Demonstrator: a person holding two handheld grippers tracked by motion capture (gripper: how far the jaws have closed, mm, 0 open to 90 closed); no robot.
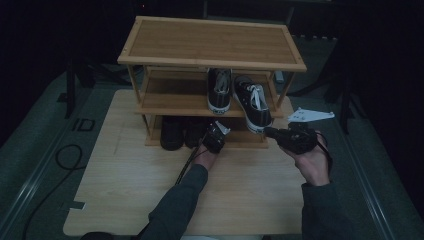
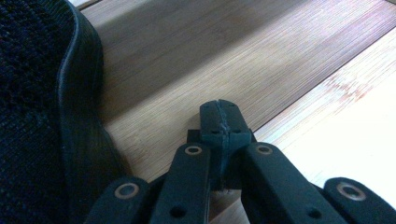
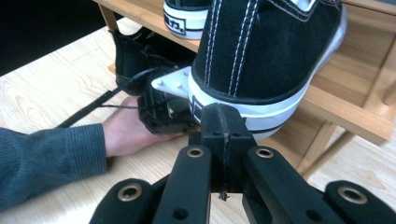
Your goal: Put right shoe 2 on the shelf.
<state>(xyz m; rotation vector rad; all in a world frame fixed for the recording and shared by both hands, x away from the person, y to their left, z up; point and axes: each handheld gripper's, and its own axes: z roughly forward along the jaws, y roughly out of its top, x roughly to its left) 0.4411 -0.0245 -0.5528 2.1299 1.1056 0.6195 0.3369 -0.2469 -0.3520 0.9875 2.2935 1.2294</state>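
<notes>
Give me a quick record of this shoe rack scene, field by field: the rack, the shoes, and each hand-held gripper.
rack: wooden shoe rack with shelves, standing on the table
middle shelf: two black-and-white sneakers; the right sneaker juts past the shelf edge
bottom shelf: black shoes
left hand-held gripper: shut, empty, beside a black shoe at the bottom shelf
right hand-held gripper: shut, empty, at the right sneaker's heel

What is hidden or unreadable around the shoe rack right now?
- High view: the dark shoes on the bottom shelf, lost in the rack's shadow.
- Right gripper view: the sneaker's heel label, blocked by the right gripper.
- Left gripper view: the black shoe, cut off by the frame's left edge.
</notes>
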